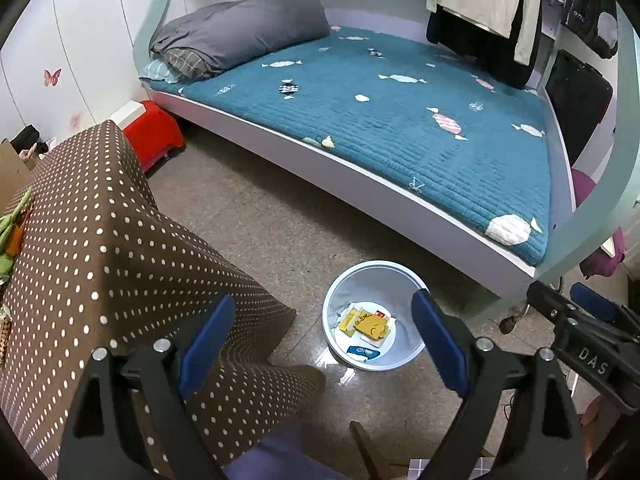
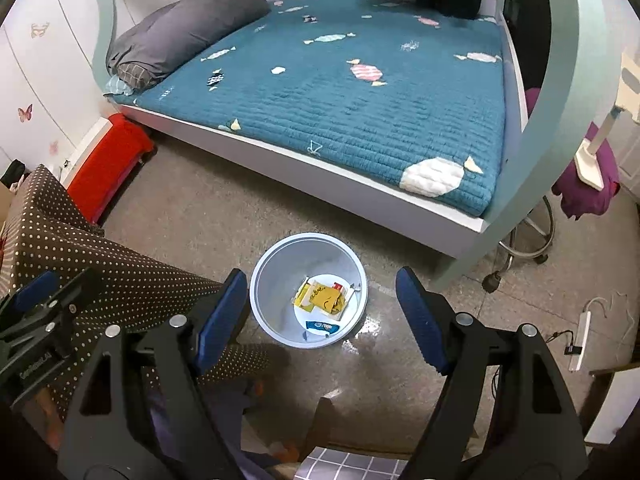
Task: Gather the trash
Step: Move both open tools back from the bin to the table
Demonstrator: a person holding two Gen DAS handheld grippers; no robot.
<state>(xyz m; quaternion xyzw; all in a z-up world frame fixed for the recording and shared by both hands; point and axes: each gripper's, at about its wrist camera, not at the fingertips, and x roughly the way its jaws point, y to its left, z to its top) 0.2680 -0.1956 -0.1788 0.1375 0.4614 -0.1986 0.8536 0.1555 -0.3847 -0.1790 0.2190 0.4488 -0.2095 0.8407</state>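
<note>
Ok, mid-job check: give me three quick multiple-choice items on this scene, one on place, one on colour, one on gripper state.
1. The white bin stands:
A on the bed
B on the floor beside the bed
C on the red box

2. The bed cover is:
A teal
B orange
C black

3. The left gripper and right gripper are:
A both open, empty
B both shut
C holding wrappers

Answers:
B, floor shows all round the bin.
A, teal with candy shapes.
A, the blue pads are spread wide with nothing between them.
</note>
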